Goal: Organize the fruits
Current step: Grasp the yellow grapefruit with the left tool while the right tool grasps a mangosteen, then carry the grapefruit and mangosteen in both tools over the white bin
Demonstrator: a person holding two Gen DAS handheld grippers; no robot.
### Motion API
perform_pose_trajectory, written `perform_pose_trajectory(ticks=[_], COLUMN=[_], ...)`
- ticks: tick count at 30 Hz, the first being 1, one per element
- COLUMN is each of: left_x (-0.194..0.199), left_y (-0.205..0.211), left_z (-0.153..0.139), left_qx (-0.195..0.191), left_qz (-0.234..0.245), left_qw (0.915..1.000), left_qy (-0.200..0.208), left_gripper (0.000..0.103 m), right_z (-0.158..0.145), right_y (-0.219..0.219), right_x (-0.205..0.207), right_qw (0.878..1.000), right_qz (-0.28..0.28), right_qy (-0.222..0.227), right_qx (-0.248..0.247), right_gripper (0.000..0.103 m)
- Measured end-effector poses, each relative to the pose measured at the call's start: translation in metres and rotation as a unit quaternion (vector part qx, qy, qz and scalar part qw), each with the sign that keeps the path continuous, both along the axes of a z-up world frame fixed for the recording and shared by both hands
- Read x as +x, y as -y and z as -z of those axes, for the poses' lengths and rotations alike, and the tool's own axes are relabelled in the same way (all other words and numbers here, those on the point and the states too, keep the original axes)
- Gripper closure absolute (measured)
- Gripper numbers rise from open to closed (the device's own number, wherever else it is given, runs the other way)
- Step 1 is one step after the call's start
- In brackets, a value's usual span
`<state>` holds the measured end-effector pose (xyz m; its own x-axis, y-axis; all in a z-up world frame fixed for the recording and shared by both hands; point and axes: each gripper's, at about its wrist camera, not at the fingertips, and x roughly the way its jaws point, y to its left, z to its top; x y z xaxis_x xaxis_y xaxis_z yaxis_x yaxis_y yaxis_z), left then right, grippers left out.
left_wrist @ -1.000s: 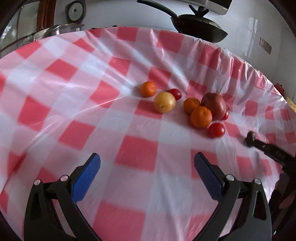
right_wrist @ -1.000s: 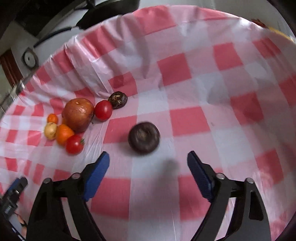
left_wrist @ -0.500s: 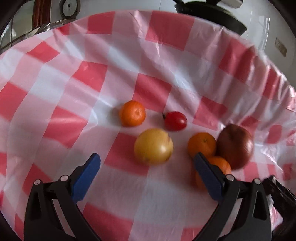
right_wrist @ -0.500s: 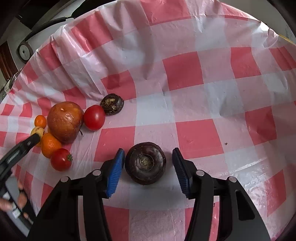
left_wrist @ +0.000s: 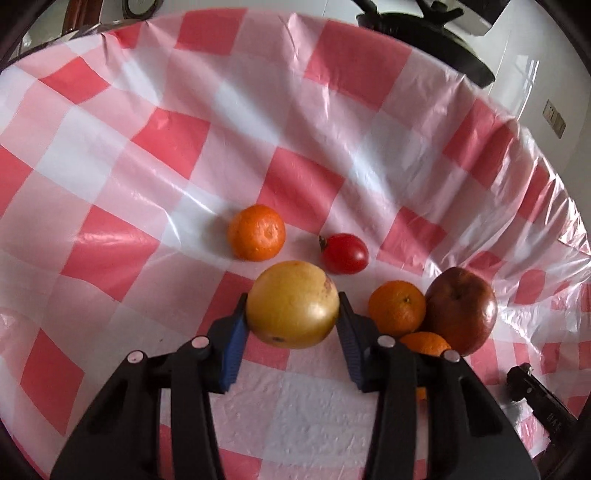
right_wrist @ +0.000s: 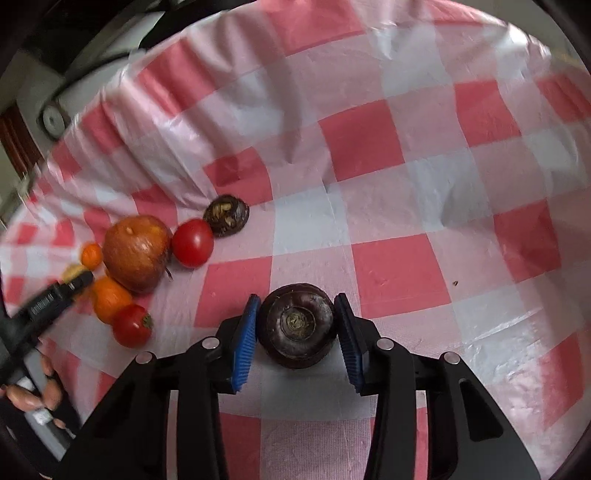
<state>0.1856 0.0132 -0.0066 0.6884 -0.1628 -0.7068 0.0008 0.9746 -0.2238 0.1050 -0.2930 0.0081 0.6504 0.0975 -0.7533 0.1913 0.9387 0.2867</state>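
Observation:
My left gripper point(left_wrist: 291, 317) is shut on a yellow round fruit point(left_wrist: 292, 304), its blue pads touching both sides. Beyond it lie an orange point(left_wrist: 256, 232) and a small red tomato point(left_wrist: 344, 253). To the right sit two more oranges point(left_wrist: 397, 307) and a dark red apple point(left_wrist: 461, 310). My right gripper point(right_wrist: 295, 325) is shut on a dark purple round fruit point(right_wrist: 297, 325) on the cloth. In the right wrist view the apple point(right_wrist: 136, 253), a red tomato point(right_wrist: 192, 243), a second dark fruit point(right_wrist: 226, 215), an orange point(right_wrist: 109, 297) and another tomato point(right_wrist: 131, 325) lie at the left.
The table carries a red and white checked plastic cloth point(left_wrist: 147, 147). A black pan point(left_wrist: 428, 33) stands past the far edge. The left gripper's body point(right_wrist: 44, 302) and a hand show at the left of the right wrist view.
Both grippers moved forward and closed. The left one went from open to pinching the yellow fruit. The right one closed fully on the dark purple fruit.

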Motion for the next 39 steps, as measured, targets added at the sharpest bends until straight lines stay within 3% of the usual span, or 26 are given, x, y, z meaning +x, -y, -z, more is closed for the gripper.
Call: perform_pose_trajectory(ticks=[4, 8, 14, 17, 23, 29, 39], left_x=[-0.018, -0.060, -0.161, -0.214, -0.309, -0.399, -0.496], left_y=[-0.011, -0.026, -0.056, -0.079, -0.128, -0.196, -0.278], left_z=[-0.002, -0.008, -0.026, -0.039, -0.044, -0.048, -0.022], left_qx=[-0.007, -0.028, -0.038, -0.032, 0.017, 0.008, 0.000], left_qz=[-0.014, -0.035, -0.061, -0.065, -0.073, -0.114, -0.188], left_qw=[0.9998, 0.9990, 0.9972, 0.9970, 0.9965, 0.9922, 0.9817], left_qy=[0.007, 0.010, 0.021, 0.029, 0.037, 0.048, 0.032], left_gripper=[0.057, 0.057, 0.057, 0.057, 0.057, 0.057, 0.057], right_z=[0.003, 0.001, -0.009, -0.013, -0.039, -0.068, -0.074], right_y=[0.008, 0.013, 0.016, 0.007, -0.078, -0.188, -0.309], right_x=[-0.001, -0.003, -0.019, -0.045, -0.134, -0.195, -0.274], right_qw=[1.000, 0.999, 0.998, 0.997, 0.990, 0.978, 0.935], right_qz=[0.003, 0.007, 0.002, 0.018, -0.058, -0.183, -0.343], right_qy=[0.008, 0.013, 0.042, 0.029, 0.065, 0.082, 0.091], right_qx=[0.029, 0.046, 0.053, 0.067, 0.112, 0.060, 0.006], right_gripper=[0.062, 0.062, 0.062, 0.062, 0.062, 0.062, 0.062])
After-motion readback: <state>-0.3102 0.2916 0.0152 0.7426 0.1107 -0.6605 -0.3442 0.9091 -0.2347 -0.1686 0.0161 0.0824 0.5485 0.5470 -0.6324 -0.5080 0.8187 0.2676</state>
